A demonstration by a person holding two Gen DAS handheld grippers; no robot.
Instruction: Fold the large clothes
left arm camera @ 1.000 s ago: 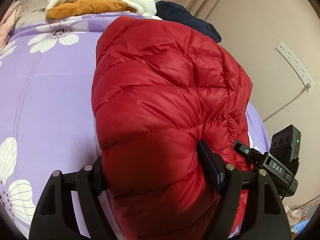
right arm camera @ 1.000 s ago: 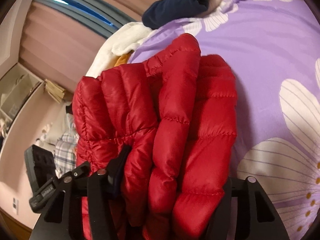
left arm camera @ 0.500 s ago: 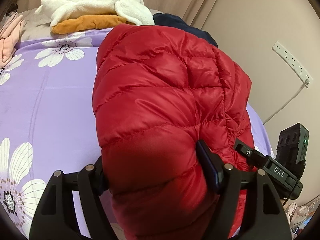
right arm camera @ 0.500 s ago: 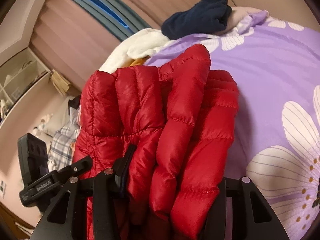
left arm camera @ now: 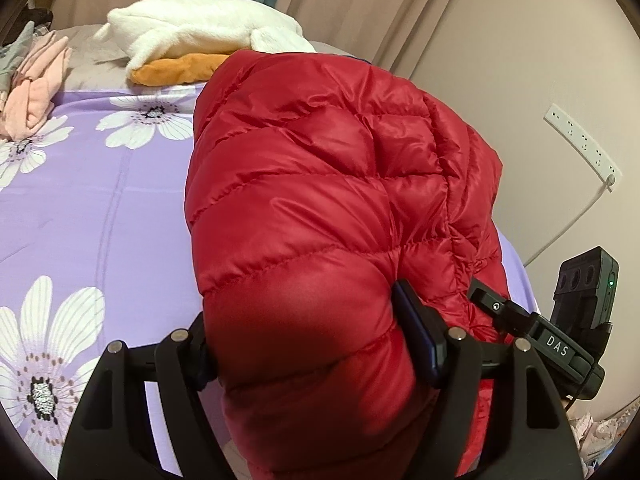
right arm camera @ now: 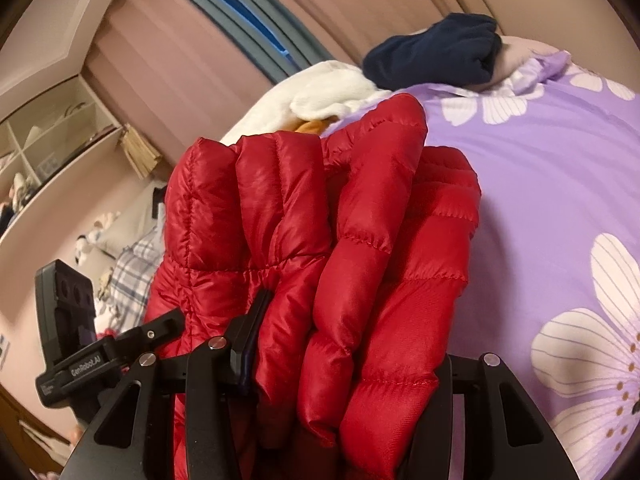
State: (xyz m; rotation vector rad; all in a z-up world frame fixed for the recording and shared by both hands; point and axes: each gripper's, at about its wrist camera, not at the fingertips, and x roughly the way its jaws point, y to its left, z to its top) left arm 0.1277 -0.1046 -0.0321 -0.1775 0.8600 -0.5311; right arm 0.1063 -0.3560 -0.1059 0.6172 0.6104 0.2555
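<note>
A bulky red quilted down jacket (left arm camera: 320, 208) is bunched up and lifted over a purple flowered bedspread (left arm camera: 92, 208). My left gripper (left arm camera: 308, 344) is shut on a thick fold of it, the puffy cloth filling the gap between both black fingers. The same red down jacket (right arm camera: 328, 240) fills the right wrist view, where my right gripper (right arm camera: 344, 360) is shut on several gathered layers. The other gripper's body (left arm camera: 568, 320) shows at the jacket's far right edge in the left wrist view. Much of the bed under the jacket is hidden.
At the head of the bed lie a white fleece (left arm camera: 200, 28) on an orange garment (left arm camera: 180, 70), pink clothes (left arm camera: 32, 88) at the left, and a navy garment (right arm camera: 436, 56). A wall with a power strip (left arm camera: 580, 140) stands on the right; shelves (right arm camera: 44, 140) and curtains are beyond.
The left gripper has risen with the jacket, bringing more of the bed's head and curtains into view. The right gripper rolled a little and squeezed the gathered folds tighter.
</note>
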